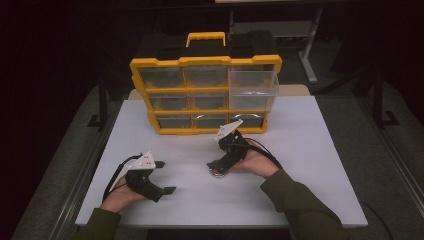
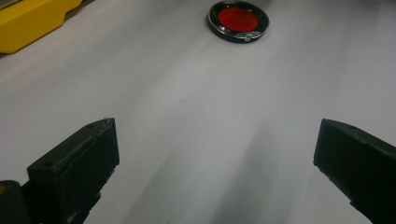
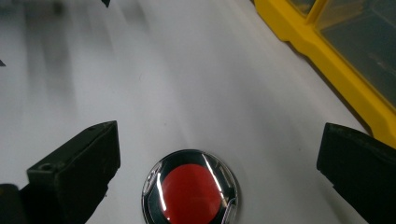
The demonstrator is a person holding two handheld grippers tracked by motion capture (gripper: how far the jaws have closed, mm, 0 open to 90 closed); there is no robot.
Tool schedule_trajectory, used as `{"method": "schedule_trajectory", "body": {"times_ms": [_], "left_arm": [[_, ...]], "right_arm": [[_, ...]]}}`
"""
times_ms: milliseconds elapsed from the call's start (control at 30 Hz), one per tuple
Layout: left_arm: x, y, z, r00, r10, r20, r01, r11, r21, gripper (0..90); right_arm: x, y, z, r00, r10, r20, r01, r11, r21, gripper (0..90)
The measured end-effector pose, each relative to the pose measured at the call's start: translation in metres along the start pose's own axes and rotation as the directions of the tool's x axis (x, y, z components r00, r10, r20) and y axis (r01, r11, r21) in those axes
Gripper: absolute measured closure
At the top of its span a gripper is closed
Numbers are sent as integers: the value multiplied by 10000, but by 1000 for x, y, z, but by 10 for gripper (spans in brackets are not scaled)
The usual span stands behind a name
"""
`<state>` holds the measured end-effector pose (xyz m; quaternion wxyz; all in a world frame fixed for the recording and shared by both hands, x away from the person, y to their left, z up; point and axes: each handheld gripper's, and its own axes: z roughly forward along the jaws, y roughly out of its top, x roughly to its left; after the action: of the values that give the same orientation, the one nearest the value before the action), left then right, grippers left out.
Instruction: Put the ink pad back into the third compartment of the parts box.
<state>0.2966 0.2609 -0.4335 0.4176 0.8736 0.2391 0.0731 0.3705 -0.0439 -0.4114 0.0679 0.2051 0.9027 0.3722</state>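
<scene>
A small round disc (image 3: 190,189) with a red centre, black ring and shiny rim lies flat on the white table (image 1: 310,165). In the right gripper view it sits between the wide-apart jaws of my right gripper (image 3: 220,135), which is open and touches nothing. From above, the right gripper (image 1: 216,168) hangs right over the disc (image 1: 218,173). My left gripper (image 1: 165,177) rests at the front left, open and empty. Its own view has the disc (image 2: 238,21) lying far ahead of the left gripper (image 2: 218,128).
A yellow parts organizer (image 1: 205,95) with clear drawers stands upright at the back centre of the table. Its top-right drawer (image 1: 252,90) is pulled out. The organizer's yellow frame (image 3: 327,60) lies close to the right gripper. Metal rails and dark floor surround the table.
</scene>
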Motion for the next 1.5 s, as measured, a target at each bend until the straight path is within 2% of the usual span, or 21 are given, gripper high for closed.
{"method": "schedule_trajectory", "body": {"times_ms": [267, 467, 900, 1100, 1233, 1500], "left_arm": [[0, 0, 0, 10000, 9, 4, -9, 10000, 7, 0], [0, 0, 0, 10000, 4, 1, -4, 10000, 10, 0], [0, 0, 0, 10000, 11, 2, -11, 10000, 38, 0], [0, 0, 1, 10000, 10, 3, -10, 10000, 38, 0], [0, 0, 1, 10000, 19, 1, -19, 10000, 44, 0], [0, 0, 1, 10000, 25, -2, -25, 10000, 54, 0]], "right_arm": [[1, -2, 4, 9998, -220, -10, 220, 9990, 401, 0], [1, -4, 8, 9998, -185, -98, 192, 9968, 781, 0], [4, -8, 19, 9977, -536, -421, 593, 9869, 1503, 0], [5, -9, 23, 9966, -656, -503, 733, 9825, 1715, 22], [6, -10, 25, 9969, -571, -542, 663, 9802, 1865, 37], [6, -12, 27, 9962, -607, -619, 726, 9744, 2129, 123]]}}
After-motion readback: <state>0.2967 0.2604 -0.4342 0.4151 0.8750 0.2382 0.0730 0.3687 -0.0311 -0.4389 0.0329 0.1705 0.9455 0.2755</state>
